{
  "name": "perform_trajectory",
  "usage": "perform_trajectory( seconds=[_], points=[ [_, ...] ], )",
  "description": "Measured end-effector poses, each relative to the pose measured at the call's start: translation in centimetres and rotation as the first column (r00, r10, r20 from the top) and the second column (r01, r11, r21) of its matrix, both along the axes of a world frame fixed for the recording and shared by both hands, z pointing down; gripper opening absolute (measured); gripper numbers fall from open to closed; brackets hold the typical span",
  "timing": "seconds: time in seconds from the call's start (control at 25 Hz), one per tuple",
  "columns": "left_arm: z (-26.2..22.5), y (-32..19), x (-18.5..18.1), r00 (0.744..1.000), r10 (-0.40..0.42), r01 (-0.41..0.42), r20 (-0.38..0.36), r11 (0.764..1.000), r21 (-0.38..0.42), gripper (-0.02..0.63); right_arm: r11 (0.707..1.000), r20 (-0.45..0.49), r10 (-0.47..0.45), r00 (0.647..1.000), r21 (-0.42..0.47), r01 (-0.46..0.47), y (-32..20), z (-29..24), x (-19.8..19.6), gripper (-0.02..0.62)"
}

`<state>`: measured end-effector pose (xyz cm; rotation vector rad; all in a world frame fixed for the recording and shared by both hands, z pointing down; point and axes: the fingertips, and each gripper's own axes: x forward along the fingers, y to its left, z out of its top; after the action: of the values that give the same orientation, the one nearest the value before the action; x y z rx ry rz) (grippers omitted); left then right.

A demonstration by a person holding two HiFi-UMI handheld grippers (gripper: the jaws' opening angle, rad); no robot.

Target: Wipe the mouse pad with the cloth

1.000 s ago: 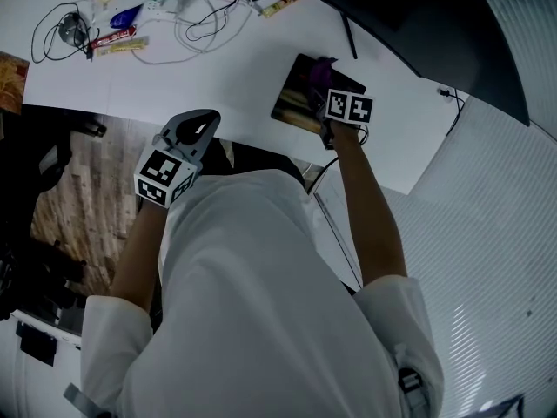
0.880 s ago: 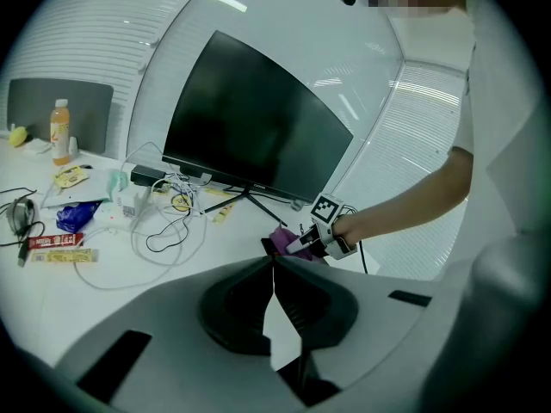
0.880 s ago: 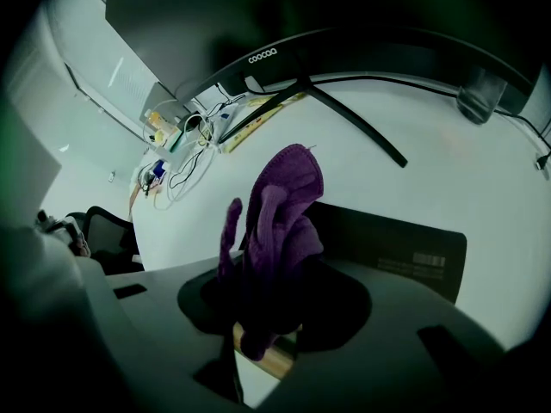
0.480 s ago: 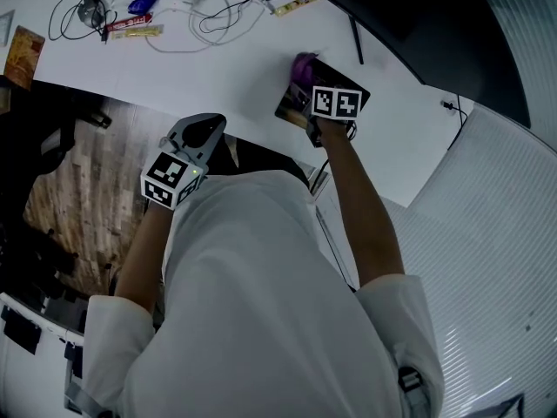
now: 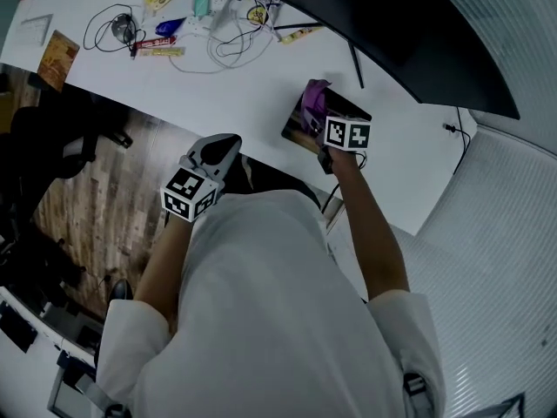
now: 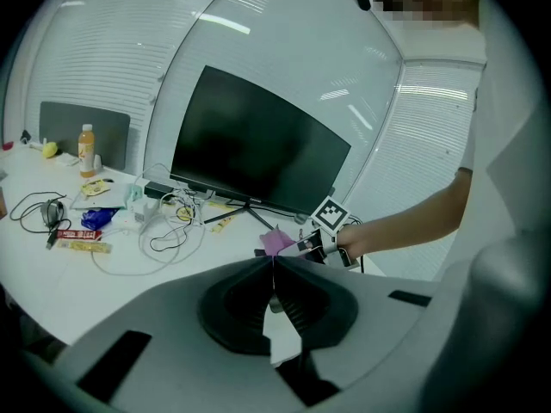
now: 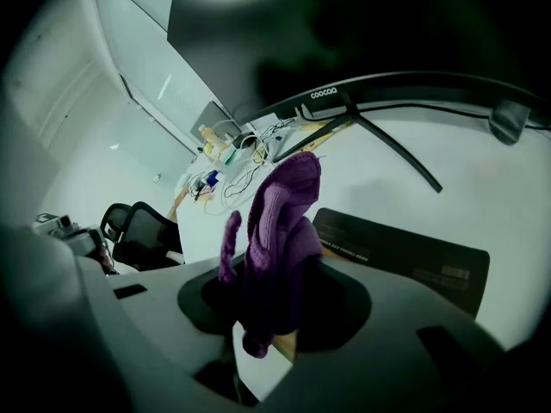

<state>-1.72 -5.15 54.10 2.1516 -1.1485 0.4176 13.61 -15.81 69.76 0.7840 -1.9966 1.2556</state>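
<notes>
My right claw [image 7: 274, 269] grips the purple knitted cloth [image 7: 284, 205] to rub the dark rectangular mouse pad [image 7: 405, 256]; my left claw [image 6: 273, 263], closed and empty, waits aside.

We'd call this an office: a white desk [image 5: 261, 94] bears a dark monitor [image 5: 392, 33] at one o'clock, loose cables [image 5: 228, 40] at eleven, a swivel chair [image 7: 138, 231] at nine

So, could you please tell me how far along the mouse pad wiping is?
Done: the purple cloth is clamped in the right gripper. In hand: it is held at the mouse pad. Left: wiping across it; no cleaned area can be made out. The left gripper is shut and empty.
</notes>
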Motion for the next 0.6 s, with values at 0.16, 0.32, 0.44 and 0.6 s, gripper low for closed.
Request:
perform_trajectory(
  seconds=[0.16,0.32,0.44,0.6],
  points=[
    [-1.2,0.1,-0.1,1.0,-0.018,0.018,0.006,0.999,0.037,0.02,0.998,0.024,0.008,1.0,0.067,-0.01,-0.3,-2.6,0.8,0.152],
    [-2.2,0.4,-0.9,1.0,-0.025,0.025,0.0,0.998,0.061,0.02,0.991,0.052,0.035,0.998,0.127,-0.041,-0.1,-5.5,1.2,0.152],
    [-2.9,1.0,-1.7,1.0,-0.027,0.028,-0.007,0.997,0.078,0.02,0.983,0.041,0.063,0.997,0.17,-0.069,0.6,-6.9,1.9,0.152],
    [-3.6,2.0,-2.9,1.0,-0.009,0.011,-0.013,0.995,0.103,0.02,0.968,0.032,0.11,0.993,0.225,-0.114,1.8,-8.3,2.5,0.152]
  ],
)
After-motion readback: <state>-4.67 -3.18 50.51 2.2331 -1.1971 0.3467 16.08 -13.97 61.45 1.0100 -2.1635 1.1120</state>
